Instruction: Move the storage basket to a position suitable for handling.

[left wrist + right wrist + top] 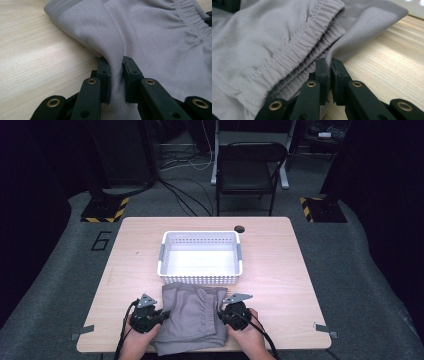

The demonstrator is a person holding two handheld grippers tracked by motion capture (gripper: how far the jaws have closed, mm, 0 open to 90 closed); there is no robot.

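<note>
A folded grey garment [192, 317] with an elastic waistband lies on the wooden table [280, 270] near its front edge. My left gripper [161, 316] is at the cloth's left edge, shut on a pinched fold of the grey fabric [116, 72] that runs up between its pads. My right gripper [222, 314] is at the cloth's right edge by the gathered waistband [294, 52], shut on a thin edge of the same garment [328, 66]. A hand holds each gripper from the bottom of the high view.
A white perforated plastic basket [200, 276] stands just behind the garment at the table's middle. A small dark hole [239, 228] sits in the tabletop behind the basket. A black chair [247, 172] stands on the floor beyond the table.
</note>
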